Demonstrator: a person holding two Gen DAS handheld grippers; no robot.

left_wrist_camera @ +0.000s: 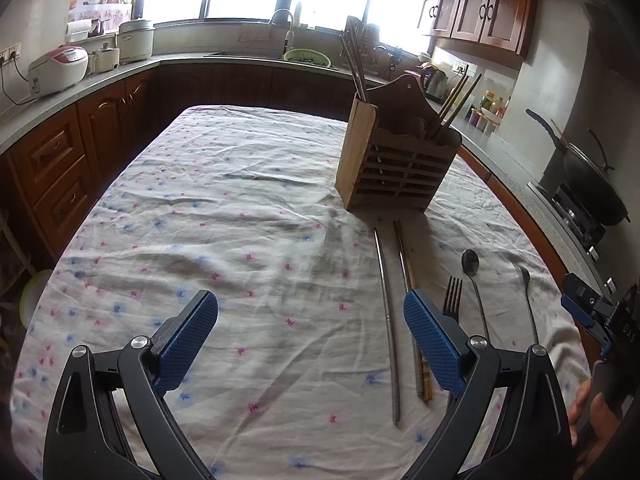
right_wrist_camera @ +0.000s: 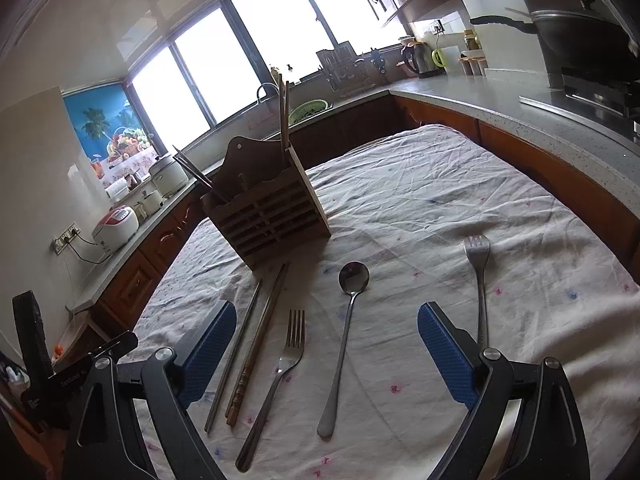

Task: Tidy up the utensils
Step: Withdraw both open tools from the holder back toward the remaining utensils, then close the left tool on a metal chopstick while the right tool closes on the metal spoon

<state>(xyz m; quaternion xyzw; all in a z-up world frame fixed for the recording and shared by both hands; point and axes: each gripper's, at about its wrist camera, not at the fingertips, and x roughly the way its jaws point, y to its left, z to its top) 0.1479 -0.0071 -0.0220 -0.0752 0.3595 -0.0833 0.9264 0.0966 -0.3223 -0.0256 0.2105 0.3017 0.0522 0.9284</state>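
A wooden utensil holder (left_wrist_camera: pixel 394 164) (right_wrist_camera: pixel 266 216) stands on the table with chopsticks in both end slots. In front of it lie a metal chopstick (left_wrist_camera: pixel 387 320) (right_wrist_camera: pixel 236 348), a wooden chopstick (left_wrist_camera: pixel 406 264) (right_wrist_camera: pixel 260 336), a fork (left_wrist_camera: pixel 452 296) (right_wrist_camera: pixel 276 376), a spoon (left_wrist_camera: pixel 470 264) (right_wrist_camera: pixel 344 340) and a spork (left_wrist_camera: pixel 526 296) (right_wrist_camera: pixel 480 280). My left gripper (left_wrist_camera: pixel 310 332) is open and empty above the cloth, left of the utensils. My right gripper (right_wrist_camera: pixel 326 344) is open and empty, its fingers astride the fork and spoon, above them.
The table wears a white flowered cloth (left_wrist_camera: pixel 224 208) (right_wrist_camera: pixel 440 200). Kitchen counters surround it, with rice cookers (left_wrist_camera: pixel 60 66), a sink with a green basket (left_wrist_camera: pixel 306 56), a kettle (right_wrist_camera: pixel 416 58) and a black wok on the stove (left_wrist_camera: pixel 592 184) (right_wrist_camera: pixel 580 36).
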